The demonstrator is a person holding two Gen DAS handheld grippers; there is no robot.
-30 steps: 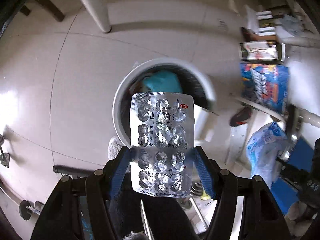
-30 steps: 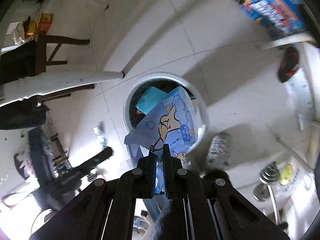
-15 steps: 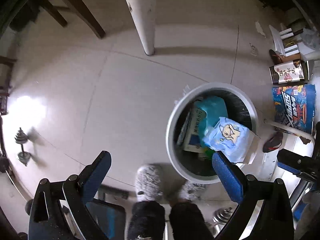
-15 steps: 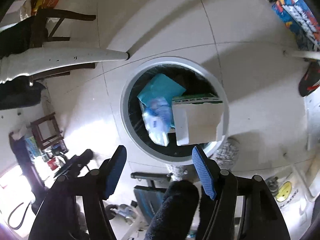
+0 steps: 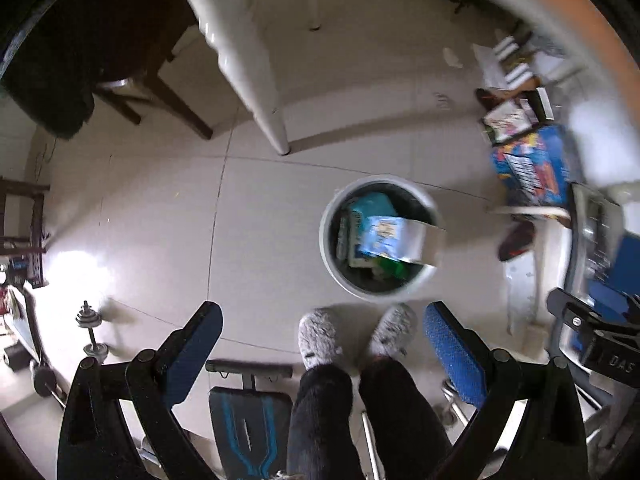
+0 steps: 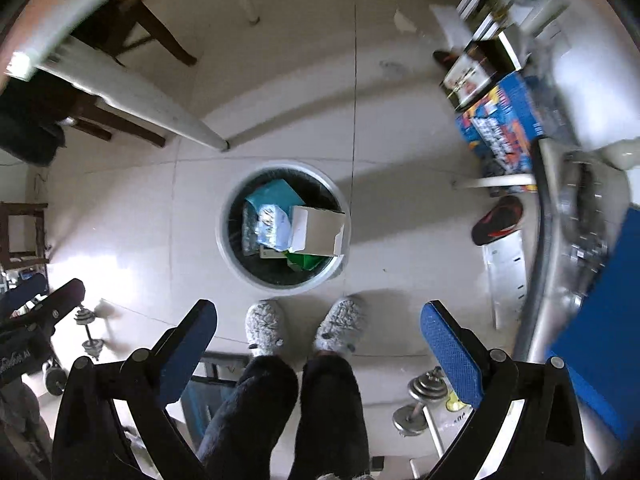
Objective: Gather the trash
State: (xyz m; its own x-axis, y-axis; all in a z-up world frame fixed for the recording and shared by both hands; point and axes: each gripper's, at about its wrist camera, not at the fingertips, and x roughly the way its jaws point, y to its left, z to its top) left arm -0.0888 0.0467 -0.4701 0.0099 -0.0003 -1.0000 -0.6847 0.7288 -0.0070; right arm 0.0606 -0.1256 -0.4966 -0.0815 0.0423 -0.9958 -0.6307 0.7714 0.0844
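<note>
I had both claws wide open and empty: left gripper (image 5: 322,330) and right gripper (image 6: 318,326) hung high above the floor. The bin (image 6: 230,258) sat at twelve o'clock from my slippers (image 6: 265,326), holding the box (image 6: 318,230) and blue wrapper (image 6: 272,222).

Spread, empty left gripper (image 5: 322,330) above bin (image 5: 326,240)
</note>
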